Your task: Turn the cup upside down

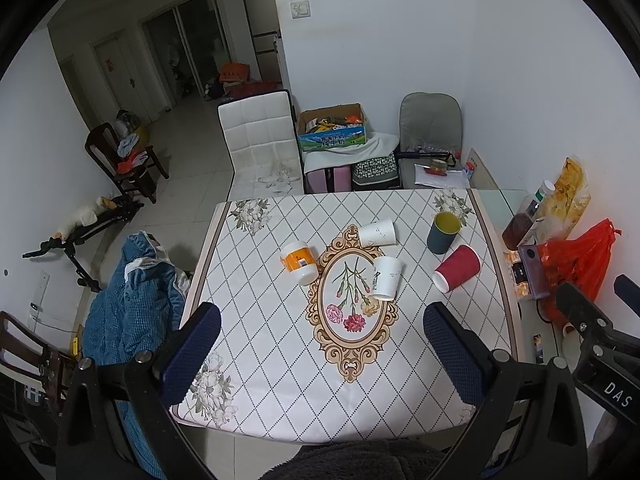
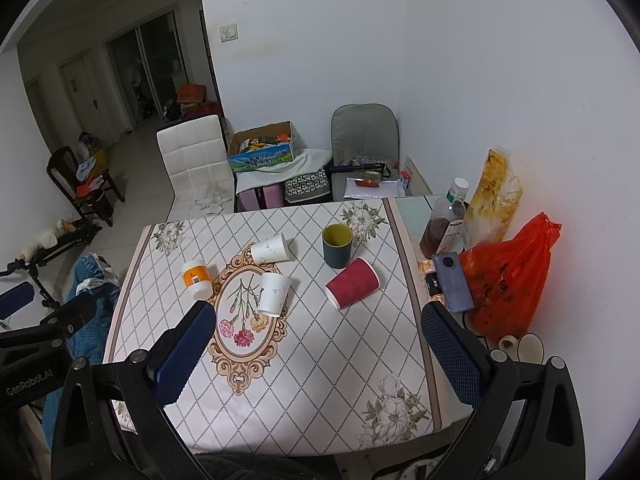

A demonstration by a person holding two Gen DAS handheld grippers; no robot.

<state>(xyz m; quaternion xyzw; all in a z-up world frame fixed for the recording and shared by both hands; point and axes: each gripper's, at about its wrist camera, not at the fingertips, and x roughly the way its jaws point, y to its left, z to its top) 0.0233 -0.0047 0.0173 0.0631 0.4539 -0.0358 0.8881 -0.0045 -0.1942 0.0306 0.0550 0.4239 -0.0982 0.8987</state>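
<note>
Left gripper: we see both blue-padded fingers spread wide above the near half of the table, nothing between them.
Right gripper: we see its jaws likewise wide apart and holding nothing, above the near right part of the table.
Table: covered by a white cloth with a diamond grid and a flowered oval medallion at the centre.
Green cup: we find it upright at the far right of the cloth, dark outside, yellow-green inside; nothing shows in it.
Red cup: a ribbed paper cup on its side, just beside the green cup, mouth toward the near left.
White cup, far: on its side at the medallion's upper edge; we cannot see into it.
White cup, near: tipped over on the medallion's right rim, mouth toward us.
Orange-banded cup: on its side, left of the medallion.
Cardboard box: open, behind the table, filled with mixed packets.
Bottle: beside the cloth at right, partly filled with dark contents.
Orange bag: bulging; its contents are hidden.
</note>
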